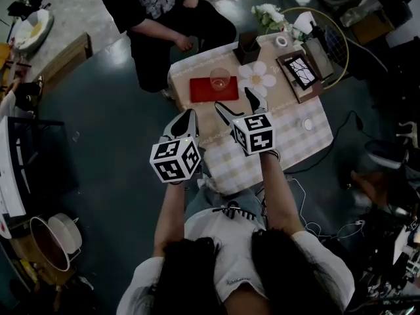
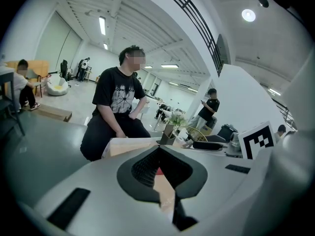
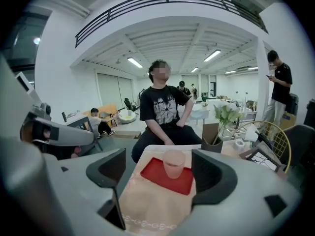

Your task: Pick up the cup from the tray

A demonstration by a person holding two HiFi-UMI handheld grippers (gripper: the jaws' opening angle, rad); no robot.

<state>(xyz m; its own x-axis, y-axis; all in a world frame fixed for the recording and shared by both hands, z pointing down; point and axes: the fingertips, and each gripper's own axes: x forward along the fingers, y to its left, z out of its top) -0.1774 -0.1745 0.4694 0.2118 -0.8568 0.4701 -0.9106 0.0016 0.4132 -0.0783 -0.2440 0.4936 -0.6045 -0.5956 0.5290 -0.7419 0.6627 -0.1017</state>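
Observation:
A clear pinkish cup stands upright on the right part of a red tray, at the far side of the cloth-covered table. My right gripper hovers just short of the tray, open, with nothing between its jaws. In the right gripper view the cup and the tray lie straight ahead, beyond the open right gripper. My left gripper sits at the table's near left edge, shut and empty. In the left gripper view the left gripper hides most of the table.
A seated person is at the table's far side, close behind the tray. A flower-shaped mat, a dark box, a framed picture, a tape roll and a flower bunch fill the right half.

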